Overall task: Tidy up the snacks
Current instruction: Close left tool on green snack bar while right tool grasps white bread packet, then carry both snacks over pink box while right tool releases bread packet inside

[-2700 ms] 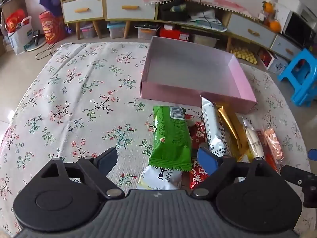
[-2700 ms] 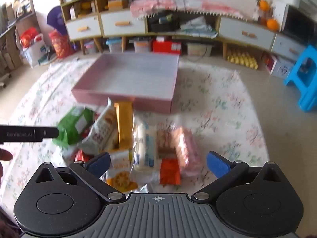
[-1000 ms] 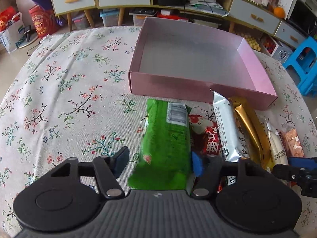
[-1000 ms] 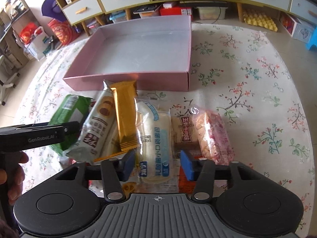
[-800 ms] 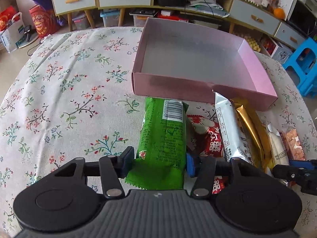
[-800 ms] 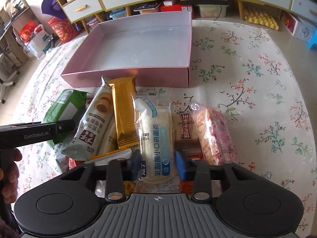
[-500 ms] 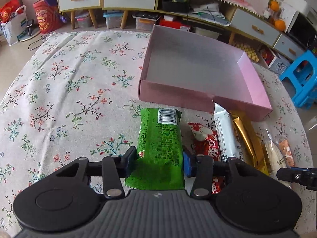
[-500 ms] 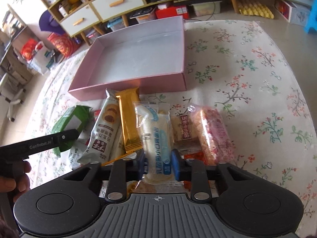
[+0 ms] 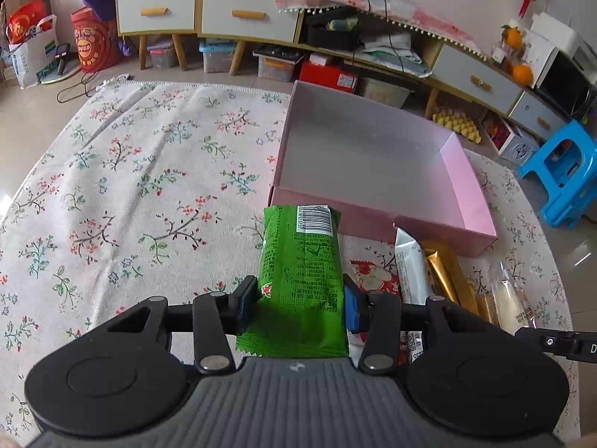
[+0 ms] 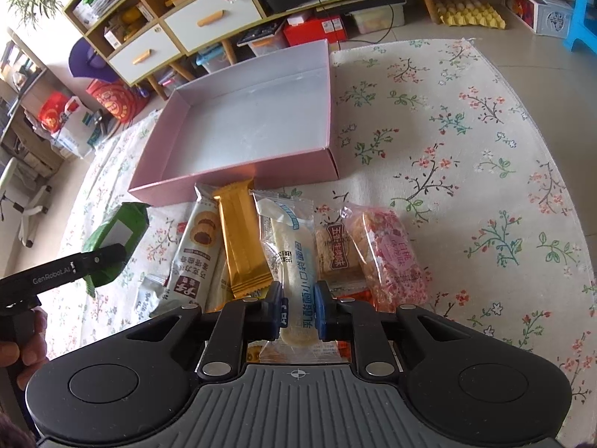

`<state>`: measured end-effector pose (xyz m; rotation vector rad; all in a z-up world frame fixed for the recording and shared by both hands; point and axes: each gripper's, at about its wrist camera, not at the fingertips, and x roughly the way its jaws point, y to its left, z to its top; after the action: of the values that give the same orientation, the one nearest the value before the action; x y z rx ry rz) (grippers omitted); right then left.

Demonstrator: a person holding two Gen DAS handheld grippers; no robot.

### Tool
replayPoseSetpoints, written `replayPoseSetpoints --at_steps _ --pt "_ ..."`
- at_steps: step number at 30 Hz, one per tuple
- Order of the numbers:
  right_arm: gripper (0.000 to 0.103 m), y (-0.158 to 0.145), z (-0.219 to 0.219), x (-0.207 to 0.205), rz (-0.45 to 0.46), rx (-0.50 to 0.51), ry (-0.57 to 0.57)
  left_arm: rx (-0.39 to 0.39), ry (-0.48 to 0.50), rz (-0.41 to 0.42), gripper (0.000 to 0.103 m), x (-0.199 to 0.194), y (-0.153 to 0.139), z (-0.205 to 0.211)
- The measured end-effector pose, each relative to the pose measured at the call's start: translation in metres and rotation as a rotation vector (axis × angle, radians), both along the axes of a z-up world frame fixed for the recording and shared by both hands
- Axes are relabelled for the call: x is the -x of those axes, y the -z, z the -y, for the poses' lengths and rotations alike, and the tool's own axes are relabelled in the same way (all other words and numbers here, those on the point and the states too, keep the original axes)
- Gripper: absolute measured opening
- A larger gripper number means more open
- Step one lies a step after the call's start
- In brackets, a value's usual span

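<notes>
Green snack packet [image 9: 304,276] clamped between both pads of left gripper [image 9: 300,304], barcode end pointing toward pink box [image 9: 481,201], far tip overlapping box's near wall in left wrist view. Also visible in right wrist view [image 10: 113,239], lifted off the cloth at left, left gripper's finger across it. Clear-wrapped white bun packet with blue print [image 10: 294,272] pinched narrowly between pads of right gripper [image 10: 298,311], lengthwise along the fingers, far end reaching toward the box.

Remaining snacks lying in a row on floral tablecloth [image 10: 466,149], just in front of box's near wall: white cookie packet [image 10: 196,254], gold bar wrapper [image 10: 240,239] partly on top of it, both with top ends touching the box wall [image 10: 298,166]. Right of bun: small tan cracker pack with red label [image 10: 334,257], then pink-speckled rice cake pack [image 10: 388,257], touching each other. Red packet [image 9: 375,280] partly hidden under the pile in left wrist view. Box interior grey-white, open top.

Beyond the cloth: low cabinet with white drawers [image 9: 194,9], blue plastic stool [image 9: 563,171], yellow egg tray [image 10: 472,13].
</notes>
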<state>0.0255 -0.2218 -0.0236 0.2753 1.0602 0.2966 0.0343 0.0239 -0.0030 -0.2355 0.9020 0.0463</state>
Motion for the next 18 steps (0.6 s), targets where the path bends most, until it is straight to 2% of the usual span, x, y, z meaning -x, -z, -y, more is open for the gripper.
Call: replayPoseSetpoints --at_steps 10,13,18 --pt "0.017 -0.017 0.008 -0.019 0.033 -0.046 0.047 -0.029 -0.002 0.072 0.042 -0.022 -0.013 -0.005" --pt "0.017 -0.028 0.003 -0.024 0.051 -0.088 0.045 -0.006 -0.01 0.097 0.042 -0.038 -0.012 -0.009" --pt "0.017 -0.039 -0.005 -0.048 0.096 -0.091 0.07 0.007 0.006 0.141 0.042 -0.05 -0.014 -0.006"
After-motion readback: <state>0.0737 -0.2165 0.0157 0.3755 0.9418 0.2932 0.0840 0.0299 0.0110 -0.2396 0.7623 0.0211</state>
